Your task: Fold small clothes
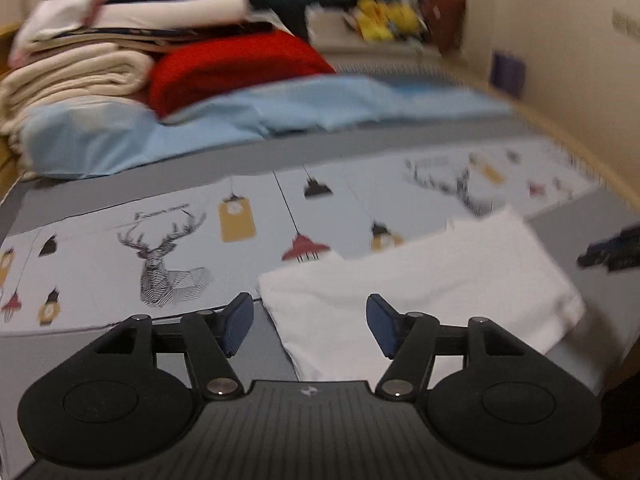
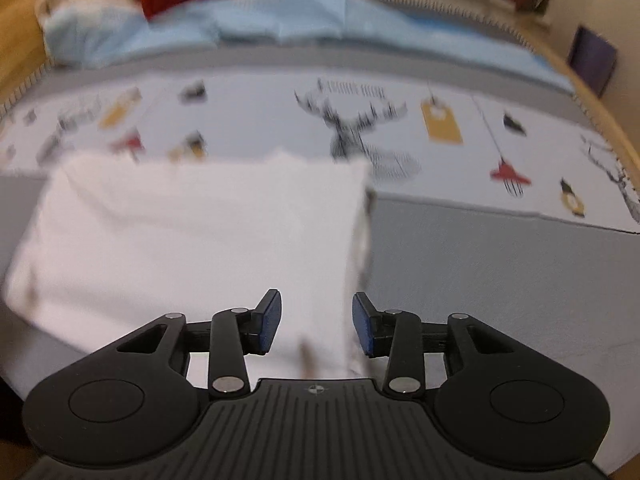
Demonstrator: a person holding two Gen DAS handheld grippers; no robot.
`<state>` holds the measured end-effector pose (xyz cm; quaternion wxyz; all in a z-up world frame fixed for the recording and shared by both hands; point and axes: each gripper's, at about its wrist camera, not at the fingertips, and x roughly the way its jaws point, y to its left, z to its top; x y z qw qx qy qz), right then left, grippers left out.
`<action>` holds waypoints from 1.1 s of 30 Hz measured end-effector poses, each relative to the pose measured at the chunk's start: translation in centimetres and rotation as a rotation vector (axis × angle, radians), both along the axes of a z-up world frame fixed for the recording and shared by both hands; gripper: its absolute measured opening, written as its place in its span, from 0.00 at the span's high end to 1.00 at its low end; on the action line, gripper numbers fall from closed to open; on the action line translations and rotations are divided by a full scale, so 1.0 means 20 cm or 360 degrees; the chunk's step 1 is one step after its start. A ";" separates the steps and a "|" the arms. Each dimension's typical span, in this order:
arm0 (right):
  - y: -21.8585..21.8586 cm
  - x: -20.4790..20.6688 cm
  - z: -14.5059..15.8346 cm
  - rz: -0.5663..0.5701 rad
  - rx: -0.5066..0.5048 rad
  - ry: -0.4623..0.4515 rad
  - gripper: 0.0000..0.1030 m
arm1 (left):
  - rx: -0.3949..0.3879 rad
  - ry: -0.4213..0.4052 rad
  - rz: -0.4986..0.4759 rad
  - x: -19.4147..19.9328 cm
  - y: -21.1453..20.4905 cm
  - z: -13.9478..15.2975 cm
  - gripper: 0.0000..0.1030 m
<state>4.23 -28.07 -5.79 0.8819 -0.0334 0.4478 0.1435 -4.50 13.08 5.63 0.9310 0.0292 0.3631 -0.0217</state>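
Bed surface: grey sheet (image 1: 224, 152) under both my cameras, with a pale printed band of stags and hanging lamps (image 1: 168, 256) running across it; the wooden bed frame (image 2: 600, 112) curves round the far right edge.
Far left: a stack of folded linens in cream and white (image 1: 80, 68), blurred, sitting at the back of the bed.
Beside the stack: a red folded blanket (image 1: 232, 68) just to its right, both resting on light blue bedding (image 1: 280, 112) that spreads across the back.
Back ledge: yellow items (image 1: 380, 16), too blurred for me to name.
Left tongs (image 1: 308, 324): spread wide with nothing between the blue pads (image 1: 240, 320); they hang clear above the near left corner of the cloth.
Folded white garment (image 2: 192, 236): lying flat on the grey sheet as a neat rectangle, its far edge overlapping the printed band; in the left view it sits right of centre, in the right view left of centre.
Right tongs (image 2: 316, 328): parted about halfway, pads not touching anything; the garment's right edge shows in the gap below them.
Far right: a small dark bundle of cloth (image 1: 616, 248) on the grey sheet, well apart from the white garment.
Wall: a purple card (image 2: 592, 60) leaning beyond the frame.
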 end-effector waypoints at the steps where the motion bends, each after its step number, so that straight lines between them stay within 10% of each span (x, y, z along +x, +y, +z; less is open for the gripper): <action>1: 0.04 -0.04 0.03 0.0001 0.0039 -0.0056 0.57 | -0.0047 -0.0004 0.0053 -0.03 0.01 0.00 0.34; 6: 0.29 -0.22 0.12 0.0039 0.0165 -0.0276 0.49 | -0.0148 0.0060 0.0322 -0.11 0.07 -0.04 0.34; 14: 0.80 -0.38 0.03 0.0237 0.0221 -0.0246 0.52 | -0.0294 0.0149 0.0656 -0.10 0.37 -0.06 0.34; 17: 1.00 -0.42 -0.04 0.0400 0.0206 -0.0213 0.87 | -0.0357 0.0205 0.0704 -0.11 0.45 -0.08 0.34; 23: 1.34 -0.49 -0.13 0.0641 0.0180 -0.0177 0.89 | -0.0324 0.0234 0.0651 -0.15 0.48 -0.10 0.34; 33: 1.75 -0.60 -0.33 0.1043 -0.0023 -0.0153 0.54 | -0.0331 0.0266 0.0662 -0.15 0.55 -0.12 0.34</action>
